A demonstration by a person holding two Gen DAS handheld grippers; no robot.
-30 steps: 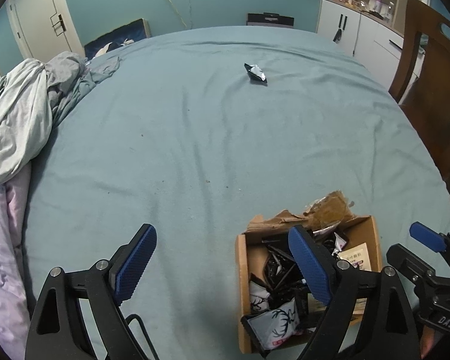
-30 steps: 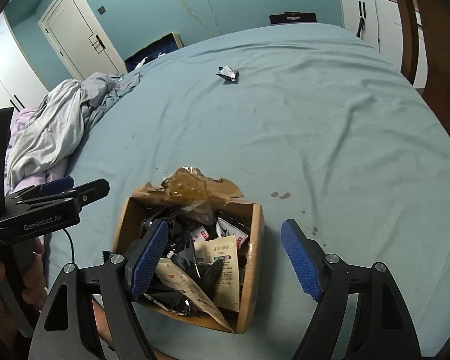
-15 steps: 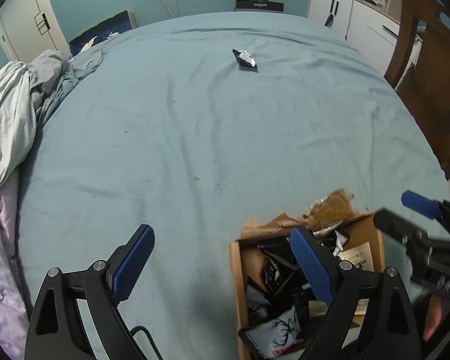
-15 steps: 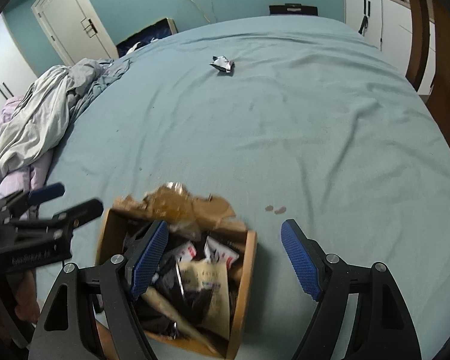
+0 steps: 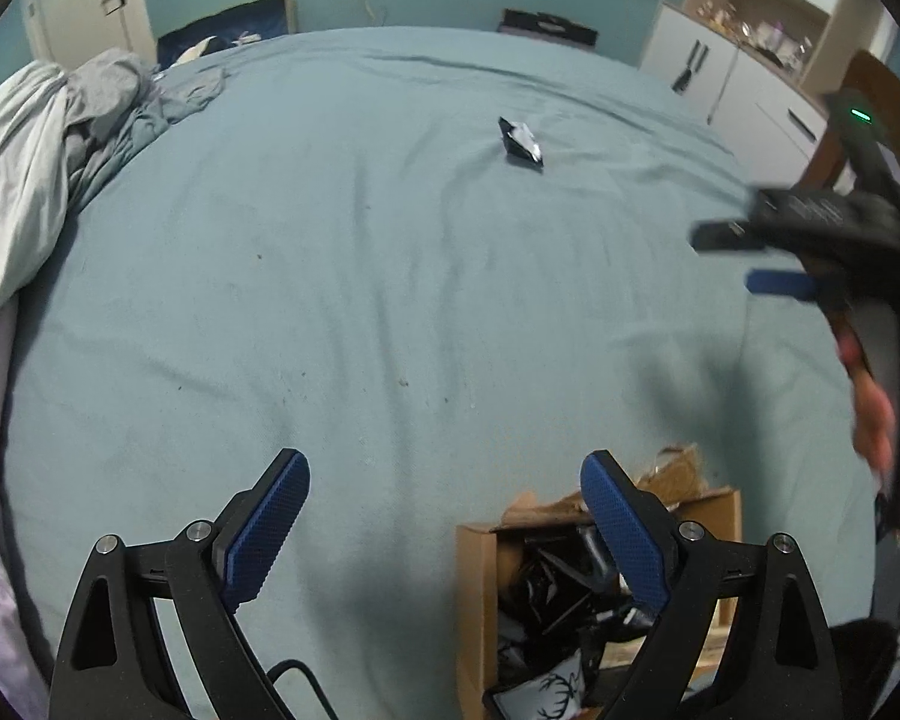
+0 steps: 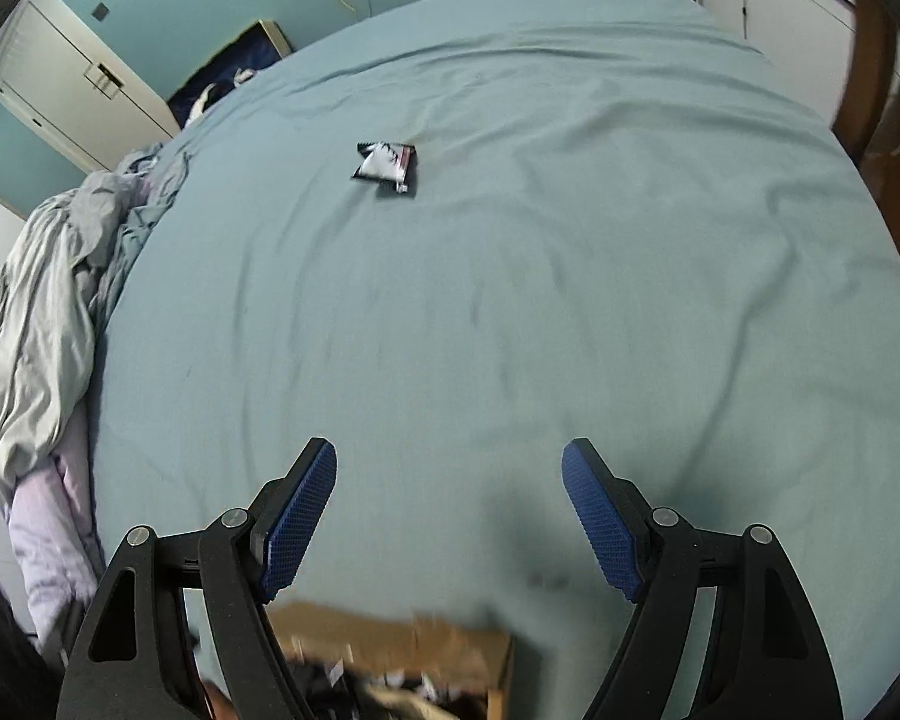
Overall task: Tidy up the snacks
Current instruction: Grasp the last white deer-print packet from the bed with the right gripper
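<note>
A brown cardboard box full of snack packets sits on the teal bed sheet, partly behind my left gripper's right finger. My left gripper is open over bare sheet with nothing between its fingers. One black-and-white snack packet lies alone far up the bed, also seen as the packet in the right wrist view. My right gripper is open and empty above the sheet, beyond the box at the lower edge. In the left wrist view the right gripper appears blurred at the right.
Crumpled grey bedding and a lilac quilt pile along the bed's left side. White cabinets and a wooden chair stand at the right. A door is at the back left.
My right gripper has swept forward up the bed past the box, which has slid to the bottom of its view; the lone packet looks nearer. My left gripper shifted slightly.
</note>
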